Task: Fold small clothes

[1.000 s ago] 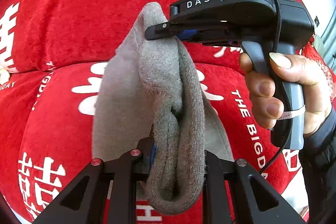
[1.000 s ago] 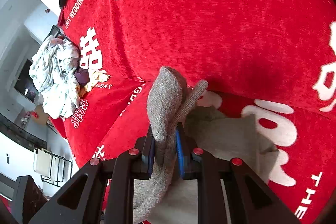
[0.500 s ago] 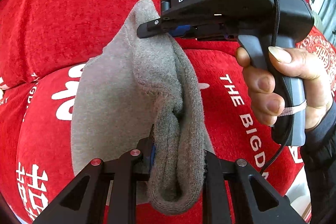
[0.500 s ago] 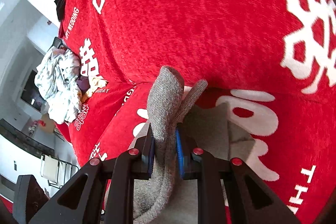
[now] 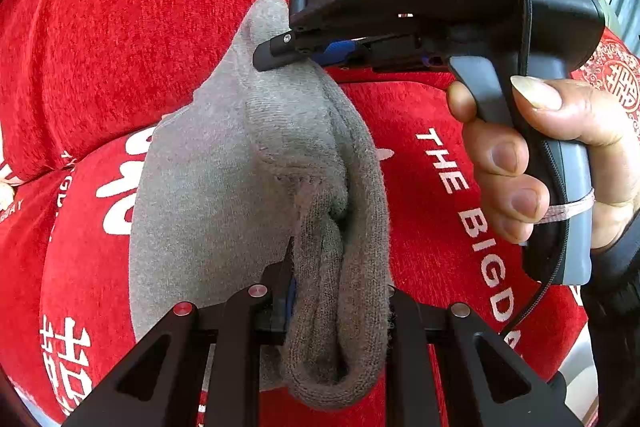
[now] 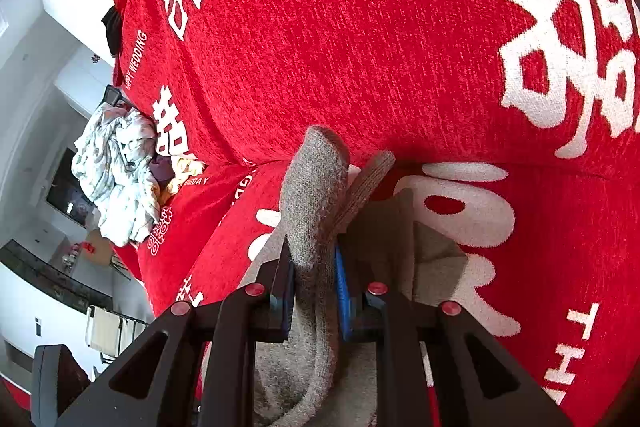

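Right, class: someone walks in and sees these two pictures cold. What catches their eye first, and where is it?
A grey sock stretched between both tools fills the middle, over a bright red cover with white lettering. The left gripper clamps its bunched lower end; the right gripper, in a hand at the right, pinches the upper end. Far left in the right wrist view lies a crumpled pale cloth pile.
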Available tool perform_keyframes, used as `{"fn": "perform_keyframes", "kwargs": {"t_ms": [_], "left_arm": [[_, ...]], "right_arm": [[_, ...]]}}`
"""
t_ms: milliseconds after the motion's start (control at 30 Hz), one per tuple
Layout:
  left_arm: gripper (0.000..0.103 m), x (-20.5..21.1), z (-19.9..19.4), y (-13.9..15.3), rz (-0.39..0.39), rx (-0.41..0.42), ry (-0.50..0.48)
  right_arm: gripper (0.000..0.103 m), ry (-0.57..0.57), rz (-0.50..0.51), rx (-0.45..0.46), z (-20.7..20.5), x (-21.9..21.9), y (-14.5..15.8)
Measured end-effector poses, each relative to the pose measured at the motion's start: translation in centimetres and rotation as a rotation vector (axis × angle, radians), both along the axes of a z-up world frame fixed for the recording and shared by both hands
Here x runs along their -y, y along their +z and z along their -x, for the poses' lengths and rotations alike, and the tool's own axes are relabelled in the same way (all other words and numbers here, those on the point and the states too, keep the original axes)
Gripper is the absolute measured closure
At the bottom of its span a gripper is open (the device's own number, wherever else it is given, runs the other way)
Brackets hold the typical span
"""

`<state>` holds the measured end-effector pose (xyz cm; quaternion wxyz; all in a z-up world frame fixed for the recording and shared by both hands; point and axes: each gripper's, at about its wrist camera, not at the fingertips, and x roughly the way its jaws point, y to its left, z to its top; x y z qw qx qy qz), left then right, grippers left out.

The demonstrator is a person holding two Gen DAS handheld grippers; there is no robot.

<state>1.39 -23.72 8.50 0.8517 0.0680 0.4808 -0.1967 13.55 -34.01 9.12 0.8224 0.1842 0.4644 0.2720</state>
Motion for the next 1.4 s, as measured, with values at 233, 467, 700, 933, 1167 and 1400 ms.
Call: {"fn": "perform_keyframes", "kwargs": {"t_ms": [233, 467, 700, 933, 1167, 1400], "left_arm": [[0.083, 0.6, -0.2, -0.5, -0.031, -0.009, 0.005], [0.083, 0.9, -0.6, -1.0, -0.041, -0.022, 0.002], [0.083, 1.0, -0.9, -1.9, -0.052, -0.036, -0.001], [0.083, 1.4, -1.0, -1.9, -0.076, -0.030, 0.000], [0.083, 2.2, -0.5, -2.3, -0.124, -0.008, -0.005], [0.083, 2.6, -0.1, -2.7, -0.144, 0.020, -0.010]], "right_arm": [[0.084, -0.005, -0.011, -0.018, -0.2, 0.0, -1.2], [0.084, -0.021, -0.023, -0.037, -0.4, 0.6, -2.6], [0.084, -0.034, -0.040, -0.063, -0.5, 1.4, -4.4], [0.084, -0.043, -0.076, -0.066, -0.4, 2.3, -5.2], [0.084, -0.053, -0.100, -0.084, -0.5, 2.6, -6.4], [0.084, -0.087, -0.110, -0.121, -0.7, 3.7, -8.2]]}}
